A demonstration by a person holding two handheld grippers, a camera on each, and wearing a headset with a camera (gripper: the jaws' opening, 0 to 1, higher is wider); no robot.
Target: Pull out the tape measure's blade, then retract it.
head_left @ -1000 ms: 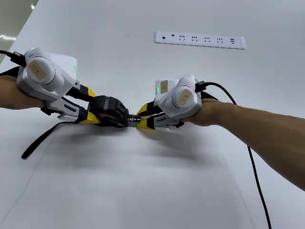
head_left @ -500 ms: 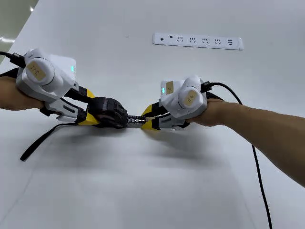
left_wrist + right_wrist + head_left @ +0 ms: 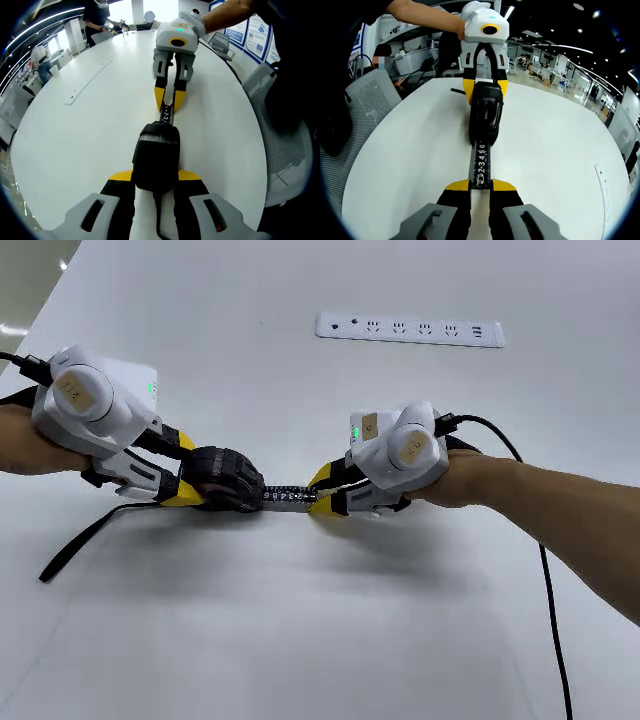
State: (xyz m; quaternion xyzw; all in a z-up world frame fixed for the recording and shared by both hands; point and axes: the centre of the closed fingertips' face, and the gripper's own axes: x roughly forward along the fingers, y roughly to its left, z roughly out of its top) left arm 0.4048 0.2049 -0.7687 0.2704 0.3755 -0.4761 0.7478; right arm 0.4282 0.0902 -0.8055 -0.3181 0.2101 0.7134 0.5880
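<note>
Left gripper (image 3: 190, 472) clamped narrow on the black tape measure (image 3: 222, 478), held by its case, low over the white table (image 3: 300, 620). A short run of blade (image 3: 290, 496) spans to the right gripper (image 3: 323, 490), whose jaws pinch the blade's end. Grippers face each other, near. Power strip (image 3: 410, 328) well behind.

On table (image 3: 300, 630), tape measure (image 3: 222, 478) in front, power strip (image 3: 410, 329) behind

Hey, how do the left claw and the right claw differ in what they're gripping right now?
The left claw clamps the black tape measure case; the right claw pinches only its thin blade. The left claw's tips sit wide around the case, the right claw's nearly together. Both have yellow tips and face each other.
</note>
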